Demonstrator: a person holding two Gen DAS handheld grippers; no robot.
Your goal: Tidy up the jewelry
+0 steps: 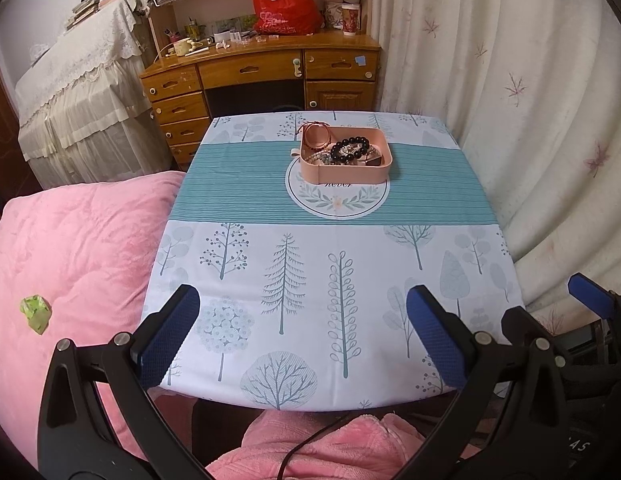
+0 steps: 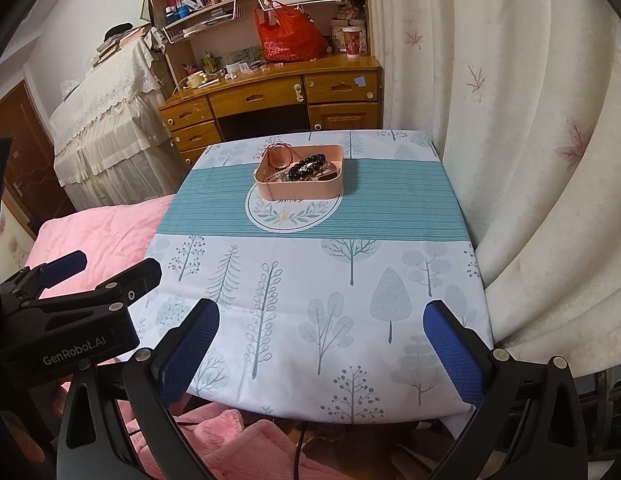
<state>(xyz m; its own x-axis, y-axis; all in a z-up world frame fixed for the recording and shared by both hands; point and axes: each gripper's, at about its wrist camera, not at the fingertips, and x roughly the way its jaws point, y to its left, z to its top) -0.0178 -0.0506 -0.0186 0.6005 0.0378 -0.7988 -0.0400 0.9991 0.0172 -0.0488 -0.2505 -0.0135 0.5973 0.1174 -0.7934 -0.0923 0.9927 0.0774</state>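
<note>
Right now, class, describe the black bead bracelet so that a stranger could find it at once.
Start at the table with the tree-print cloth; a pink tray sits on its teal band. Inside lies the black bead bracelet, right of the coppery bangles. Its large glossy black beads are the darkest beads in the tray.

A pink tray (image 2: 300, 189) of beaded bracelets (image 2: 308, 168) sat on the tree-print tablecloth (image 2: 330, 280) as the right gripper (image 2: 322, 344) hovered wide apart, the left gripper (image 2: 106, 270) beside it.

light: soft, even (indoor) | shadows: faint | focus: sharp | edges: fisheye-bent, dark vignette
</note>
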